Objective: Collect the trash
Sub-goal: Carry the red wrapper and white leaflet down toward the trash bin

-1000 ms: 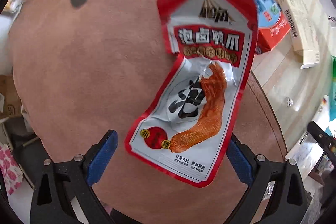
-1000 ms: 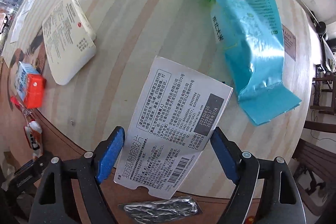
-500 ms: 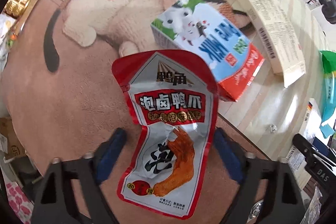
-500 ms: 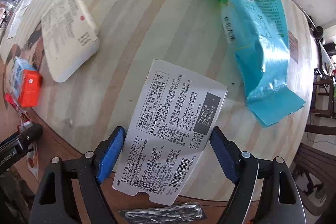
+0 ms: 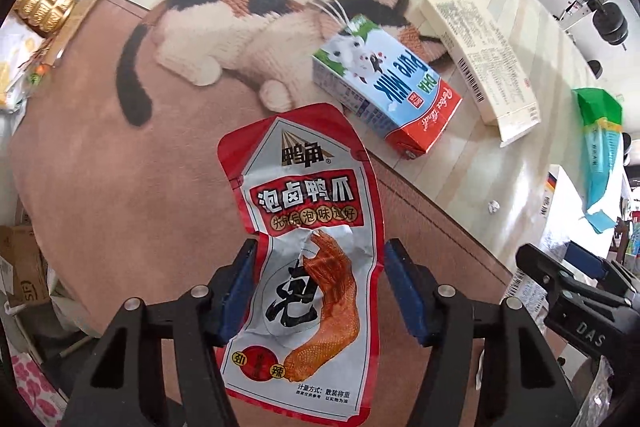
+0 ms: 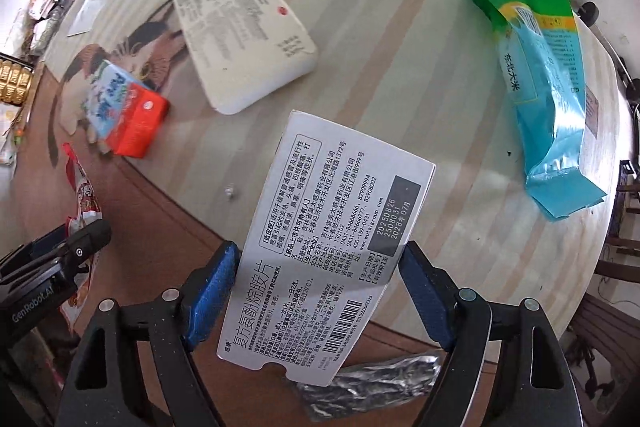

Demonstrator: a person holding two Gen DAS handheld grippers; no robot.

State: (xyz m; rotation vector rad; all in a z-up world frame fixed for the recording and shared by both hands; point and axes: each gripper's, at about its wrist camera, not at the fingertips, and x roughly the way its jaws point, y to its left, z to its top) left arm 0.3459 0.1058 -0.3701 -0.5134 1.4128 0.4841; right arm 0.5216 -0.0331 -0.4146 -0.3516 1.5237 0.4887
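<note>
My left gripper (image 5: pixel 318 283) is shut on a red and white snack wrapper (image 5: pixel 308 259) with a duck foot picture, and holds it above the brown mat (image 5: pixel 120 187). My right gripper (image 6: pixel 318 287) is shut on a flat white medicine box (image 6: pixel 328 247) and holds it over the table edge. The left gripper (image 6: pixel 60 259) and the wrapper (image 6: pixel 82 195) show at the left of the right wrist view. The right gripper (image 5: pixel 576 307) shows at the right of the left wrist view.
A milk carton (image 5: pixel 384 95) lies on the cat-print mat. A white flat box (image 6: pixel 244 31) and a green and blue bag (image 6: pixel 548 99) lie on the striped round table (image 6: pixel 400 27). A crumpled foil blister (image 6: pixel 372 383) lies under the medicine box.
My left gripper has closed its fingers onto the snack wrapper and pulled back, so the cat print and carton come into view. My right gripper holds the medicine box and has shifted a little.
</note>
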